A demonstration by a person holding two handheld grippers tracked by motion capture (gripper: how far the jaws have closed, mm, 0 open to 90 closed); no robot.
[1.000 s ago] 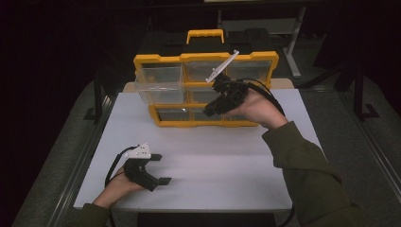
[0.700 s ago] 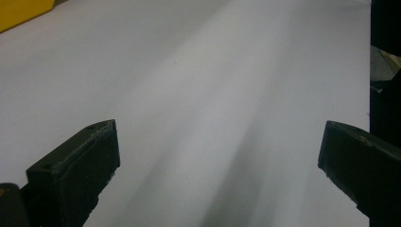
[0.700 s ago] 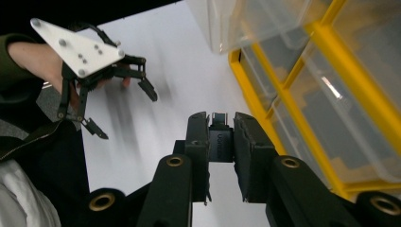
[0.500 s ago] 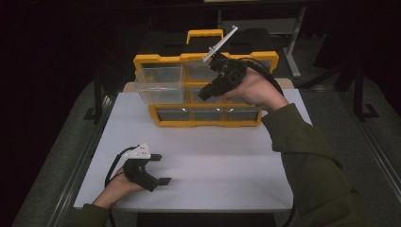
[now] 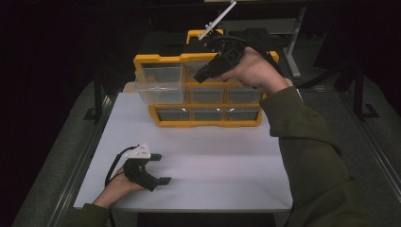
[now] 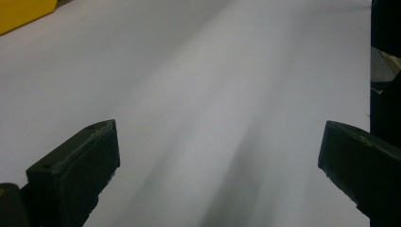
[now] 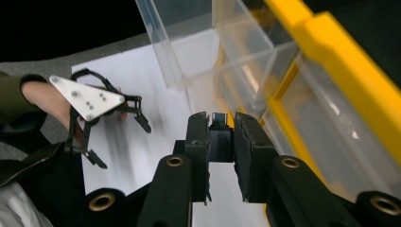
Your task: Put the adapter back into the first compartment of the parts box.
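Observation:
A yellow drawer cabinet (image 5: 208, 118) with clear drawers stands at the back of the white table (image 5: 213, 161). Its top-left drawer (image 5: 161, 85) is pulled out. My right gripper (image 5: 201, 75) hangs in front of the cabinet's top row, just right of that drawer and pointing down-left. In the right gripper view its jaws (image 7: 221, 125) are shut on a small dark block (image 7: 221, 137), above the open drawer (image 7: 189, 42). My left gripper (image 5: 163, 168) rests on the table near the front left, open with nothing between its jaws (image 6: 220, 161).
The cabinet has three rows of drawers in a yellow frame (image 7: 340, 56) with a handle on top. The white table ends at a dark metal rail (image 5: 90, 146) on the left. A metal stand (image 5: 293, 47) is behind the cabinet.
My right gripper has risen from the cabinet's middle row to its top row, still shut on the small block. The left gripper has not moved.

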